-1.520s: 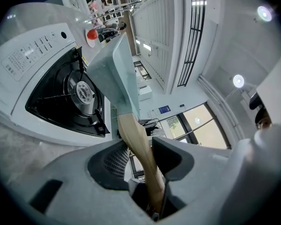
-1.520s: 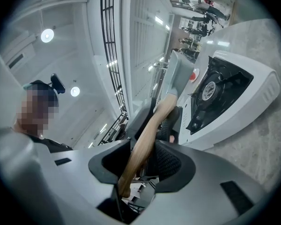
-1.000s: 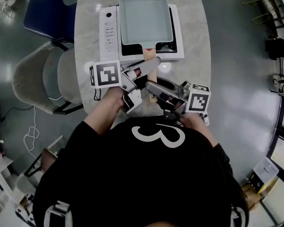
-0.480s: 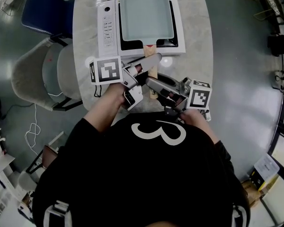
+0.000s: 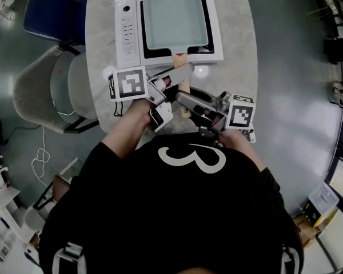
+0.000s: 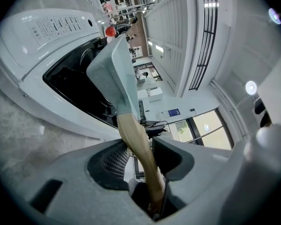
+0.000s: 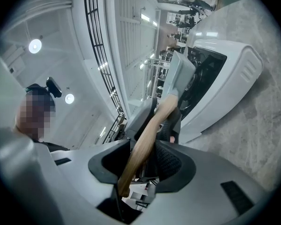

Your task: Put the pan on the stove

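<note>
The pale, rectangular pan point(image 5: 174, 17) sits at the top centre of the head view, over the black cooking top of the white stove point(image 5: 127, 30); no view settles whether its base rests on that top or hangs just above it. Its wooden handle point(image 5: 183, 88) runs down the frame toward the person. Both grippers grasp this handle. The left gripper point(image 5: 180, 76) comes in from the left with its jaws closed on the wood nearer the pan, and in the left gripper view the handle passes straight between the pads. The right gripper point(image 5: 183, 100) comes in from the right, just below the left one, and clamps the handle's free end. The stove stands on a light marble table point(image 5: 234, 39). A blue chair point(image 5: 51, 10) and a grey chair point(image 5: 46, 96) stand at the left of the table
</note>
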{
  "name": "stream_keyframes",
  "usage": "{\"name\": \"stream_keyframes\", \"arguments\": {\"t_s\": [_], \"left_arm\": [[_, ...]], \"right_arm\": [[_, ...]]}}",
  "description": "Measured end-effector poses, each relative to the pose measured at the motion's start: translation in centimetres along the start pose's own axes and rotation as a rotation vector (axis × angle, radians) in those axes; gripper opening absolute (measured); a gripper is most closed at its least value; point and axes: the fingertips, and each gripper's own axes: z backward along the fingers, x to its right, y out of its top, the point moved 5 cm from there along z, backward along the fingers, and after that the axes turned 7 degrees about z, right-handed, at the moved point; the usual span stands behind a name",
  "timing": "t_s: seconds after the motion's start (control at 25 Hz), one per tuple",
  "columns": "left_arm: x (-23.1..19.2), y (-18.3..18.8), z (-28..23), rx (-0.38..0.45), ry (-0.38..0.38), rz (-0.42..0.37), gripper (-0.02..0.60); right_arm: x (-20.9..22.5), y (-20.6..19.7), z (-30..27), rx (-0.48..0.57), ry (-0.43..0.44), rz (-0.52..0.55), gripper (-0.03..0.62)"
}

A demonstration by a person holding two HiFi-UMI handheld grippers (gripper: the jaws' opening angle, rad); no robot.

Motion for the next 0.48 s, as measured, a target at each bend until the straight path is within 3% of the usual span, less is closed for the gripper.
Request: {"name": "stream_keyframes", "arguments": {"t_s": [0.48], "left_arm": [[-0.77,-0.26,-0.33,0.005,-0.006,0.029,0.166]], "right_arm": [[0.52,-0.18,0.36,-0.011,-0.022,-0.007,0.15]]}}
